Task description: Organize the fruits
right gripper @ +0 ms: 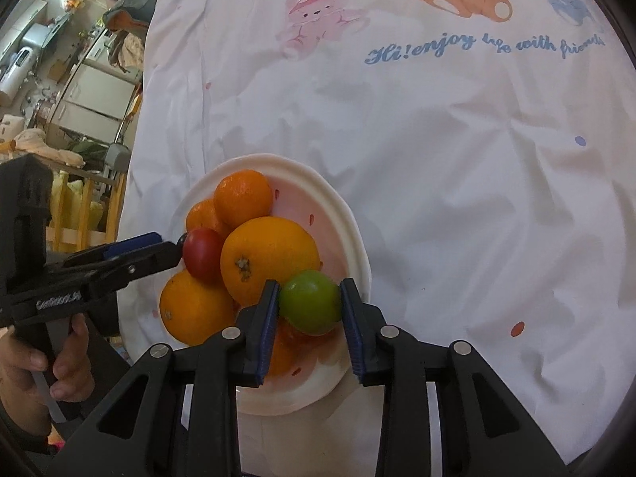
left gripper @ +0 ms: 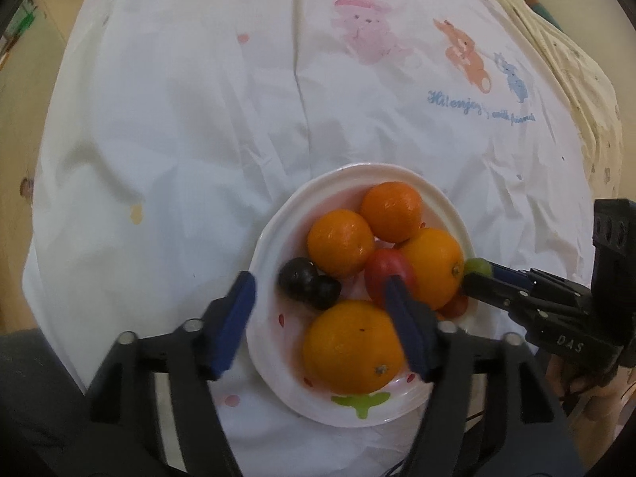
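Observation:
A white plate on the white cloth holds several oranges, a red tomato and dark grapes. My left gripper is open over the plate's near side, its right finger touching the tomato. My right gripper is shut on a green fruit above the plate's right edge. In the left wrist view it comes in from the right with the green fruit at its tip. The left gripper shows at left in the right wrist view, beside the tomato.
A white cloth with cartoon animals and blue writing covers the table. Its left edge drops to a cluttered room. A hand holds the left gripper's handle.

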